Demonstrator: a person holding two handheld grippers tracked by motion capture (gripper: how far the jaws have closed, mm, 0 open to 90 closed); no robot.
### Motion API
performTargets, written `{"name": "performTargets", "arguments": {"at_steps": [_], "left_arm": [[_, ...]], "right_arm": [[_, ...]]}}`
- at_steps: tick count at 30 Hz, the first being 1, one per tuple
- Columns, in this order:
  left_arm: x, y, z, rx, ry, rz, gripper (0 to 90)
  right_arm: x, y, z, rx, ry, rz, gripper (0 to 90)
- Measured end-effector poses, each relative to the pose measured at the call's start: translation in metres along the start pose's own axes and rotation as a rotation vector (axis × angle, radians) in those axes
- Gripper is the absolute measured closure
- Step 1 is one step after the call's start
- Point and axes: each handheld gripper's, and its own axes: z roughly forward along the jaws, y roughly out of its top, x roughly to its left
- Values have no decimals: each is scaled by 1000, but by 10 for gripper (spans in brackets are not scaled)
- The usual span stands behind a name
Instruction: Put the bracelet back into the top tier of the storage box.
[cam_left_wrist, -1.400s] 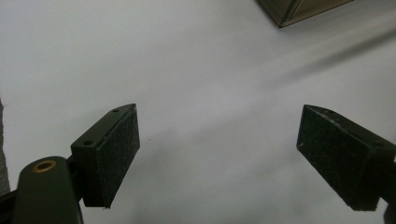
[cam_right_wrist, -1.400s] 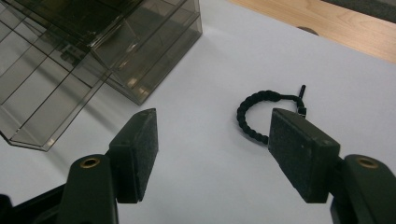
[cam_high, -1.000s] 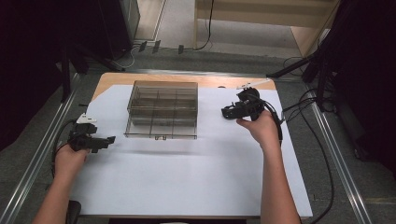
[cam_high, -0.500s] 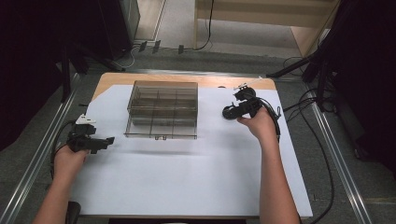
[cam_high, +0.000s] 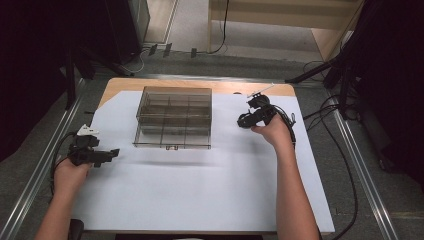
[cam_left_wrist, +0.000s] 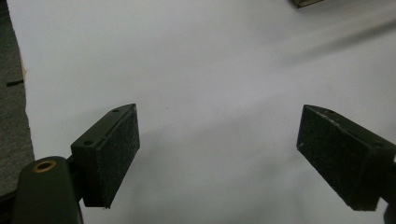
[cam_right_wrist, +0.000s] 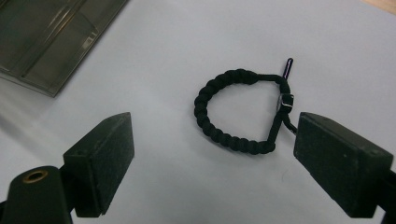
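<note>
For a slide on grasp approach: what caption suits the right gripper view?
Right gripper, fingers open, above a black braided bracelet on the white sheet.

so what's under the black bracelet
The black bracelet lies flat on the white sheet, which shows bare inside its loop. The table beneath the sheet is covered here.

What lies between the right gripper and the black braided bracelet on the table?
Nothing but bare white sheet: in the right gripper view, the right gripper has open jaws, just opened wider, and the bracelet lies ahead, untouched.
</note>
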Motion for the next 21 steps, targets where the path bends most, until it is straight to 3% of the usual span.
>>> {"name": "performTargets", "arguments": {"at_steps": [9,21], "left_arm": [[1,-3,-1,1,2,-7,144],[3,-10,-6,14,17,-19,144]], "right_arm": [[-11,4,16,40,-43,3,133],[-19,6,27,53,-28,1,129]]}}
